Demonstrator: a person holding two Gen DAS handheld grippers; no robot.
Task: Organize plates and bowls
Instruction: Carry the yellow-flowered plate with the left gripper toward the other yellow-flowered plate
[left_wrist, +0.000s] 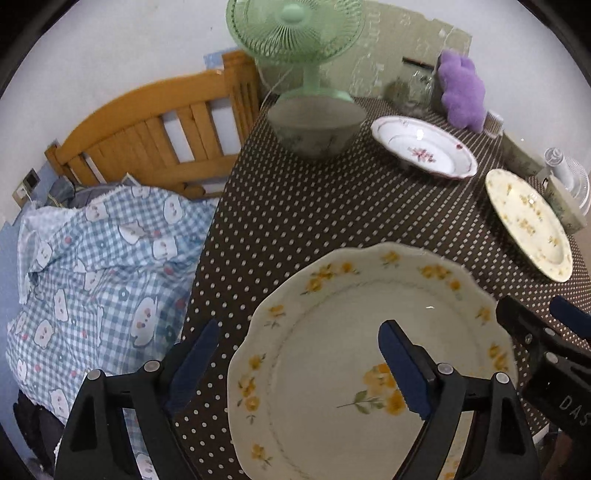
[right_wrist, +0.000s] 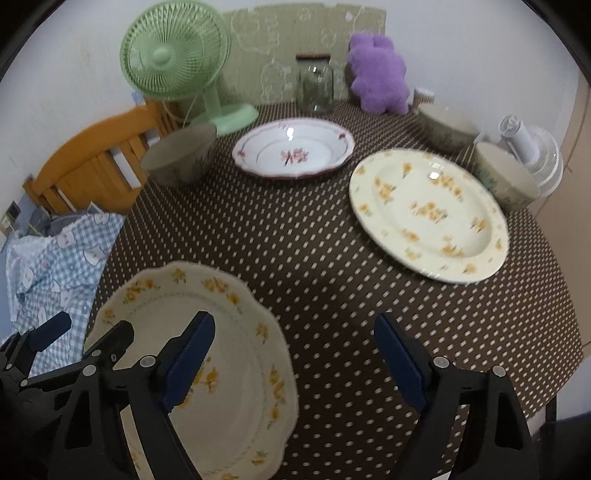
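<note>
I hold both the left gripper and right gripper wide, straddling opposite rims of the scalloped plate, ready to lift it.

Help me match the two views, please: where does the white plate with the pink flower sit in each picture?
Left wrist: the pink-flowered plate is upper right, right of the grey bowl.
Right wrist: the plate is upper centre, right of that bowl.
Shared landmark: the green fan.
</note>
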